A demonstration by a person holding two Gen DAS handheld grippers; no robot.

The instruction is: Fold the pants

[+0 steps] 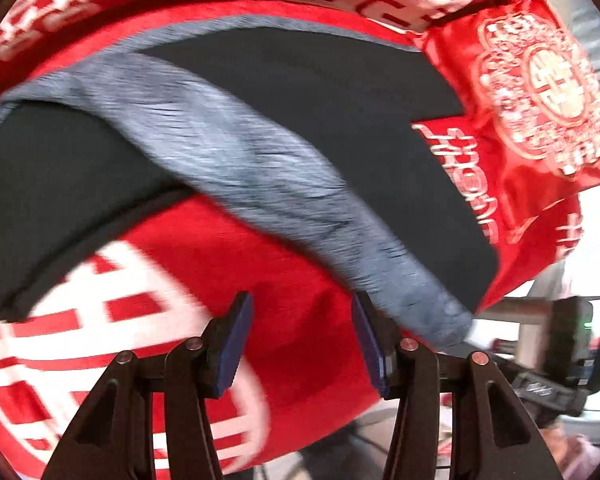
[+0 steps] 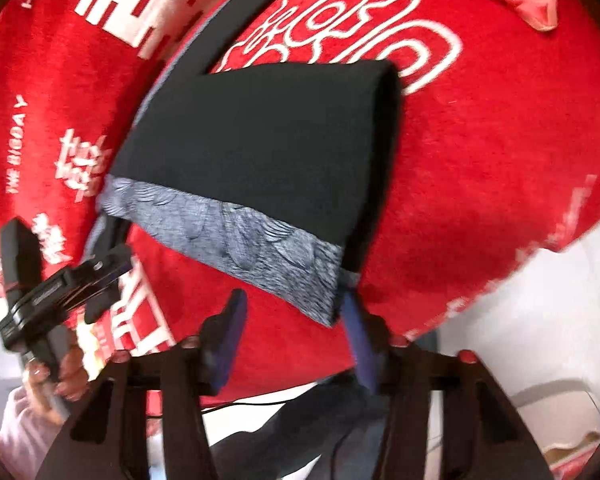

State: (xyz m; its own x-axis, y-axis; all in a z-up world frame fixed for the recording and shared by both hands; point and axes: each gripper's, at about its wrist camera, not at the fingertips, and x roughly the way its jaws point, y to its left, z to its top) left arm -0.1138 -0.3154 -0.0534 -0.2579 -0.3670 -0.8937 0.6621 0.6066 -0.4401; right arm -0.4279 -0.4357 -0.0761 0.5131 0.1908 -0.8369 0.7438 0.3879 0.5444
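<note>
The pants [image 2: 260,136] are black, with a grey band [image 2: 236,240] along one edge; that band carries fine darker curved lines, like scales (clearest in the right wrist view). In the left wrist view the same grey reads as streaked and mottled. The blanket [image 2: 480,200] under them is bright red, printed with white block characters, scrolling white outlines and small white lettering. A red pillow [image 1: 540,92] bears a round, pale cream ornamental emblem. Each hand-held gripper [image 1: 300,344] is black with dark blue pads [image 1: 236,344].
</note>
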